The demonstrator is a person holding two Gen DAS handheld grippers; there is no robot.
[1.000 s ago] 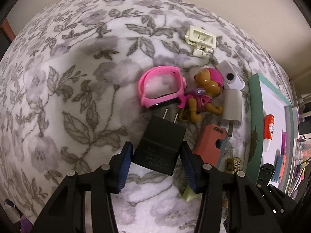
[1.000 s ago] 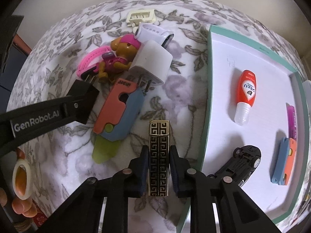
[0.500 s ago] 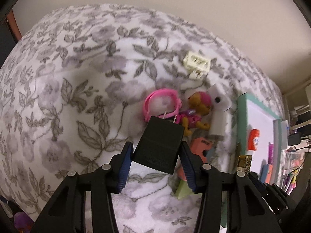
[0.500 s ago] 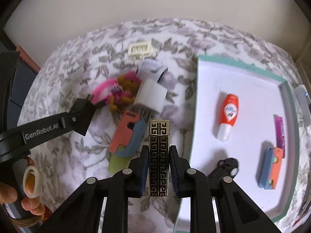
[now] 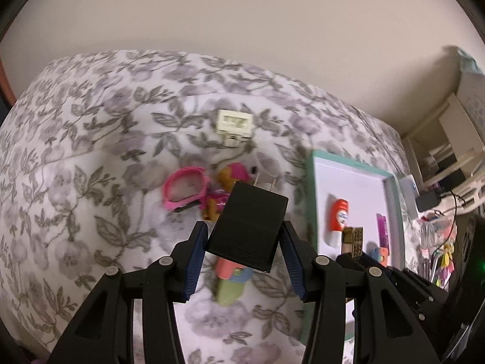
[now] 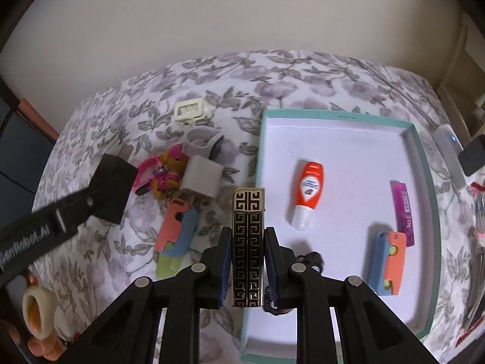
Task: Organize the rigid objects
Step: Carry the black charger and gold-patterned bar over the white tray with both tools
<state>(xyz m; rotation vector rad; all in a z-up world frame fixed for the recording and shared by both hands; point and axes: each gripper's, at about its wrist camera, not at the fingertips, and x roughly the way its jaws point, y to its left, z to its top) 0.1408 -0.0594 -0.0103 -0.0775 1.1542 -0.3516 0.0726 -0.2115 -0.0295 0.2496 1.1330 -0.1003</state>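
Leftmost, the left gripper (image 5: 245, 244) has its fingers clamped on a black wall charger (image 5: 247, 227), held above the floral cloth (image 5: 91, 151) near the pink watch (image 5: 185, 189). Further right, the right gripper (image 6: 248, 265) pinches a gold-and-black patterned lighter (image 6: 248, 248) upright beside the teal tray (image 6: 424, 163), which holds a red-capped bottle (image 6: 307, 194).

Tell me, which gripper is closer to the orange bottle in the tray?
Right. The right gripper, holding the patterned lighter, sits at the tray's edge near the orange bottle; the left gripper, holding the black charger, is over the bedspread.
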